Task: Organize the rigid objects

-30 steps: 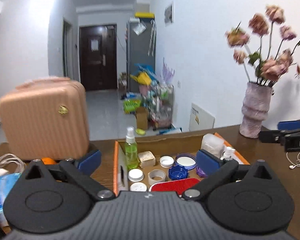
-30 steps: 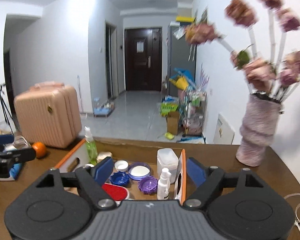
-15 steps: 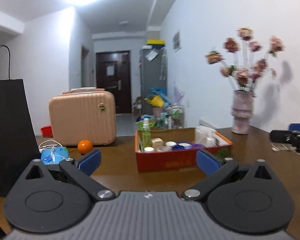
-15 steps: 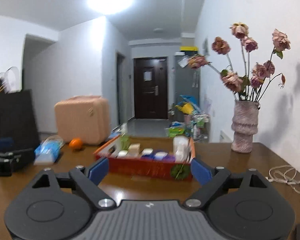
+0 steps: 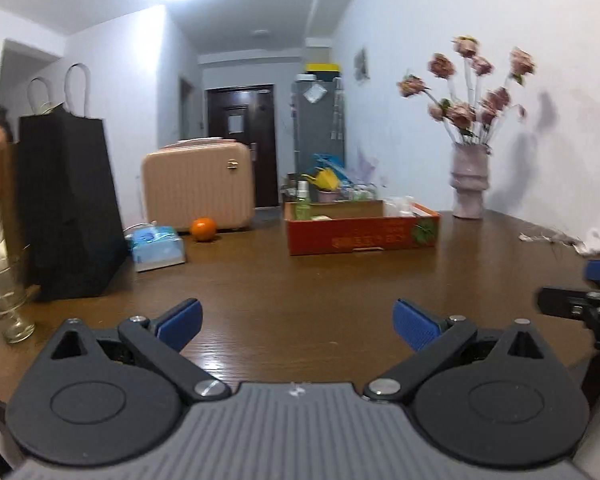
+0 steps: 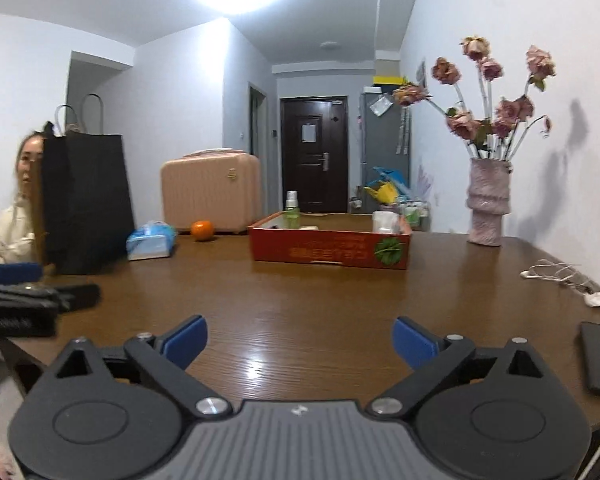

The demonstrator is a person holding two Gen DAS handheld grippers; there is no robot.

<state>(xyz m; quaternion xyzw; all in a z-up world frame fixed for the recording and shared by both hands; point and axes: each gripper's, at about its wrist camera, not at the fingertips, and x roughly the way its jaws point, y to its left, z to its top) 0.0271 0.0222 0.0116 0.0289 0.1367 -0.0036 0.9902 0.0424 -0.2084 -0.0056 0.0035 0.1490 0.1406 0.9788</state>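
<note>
Sitting upright, red cardboard box (image 5: pixel 362 236), green spray bottle (image 5: pixel 302 200) inside

the red box (image 6: pixel 329 245) carries yellowish print on its front, seemingly upside down and too blurred to read.

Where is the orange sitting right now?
In both views the orange sits on the table left of centre, just in front of the pink suitcase, between the blue tissue pack and the red box.
</note>
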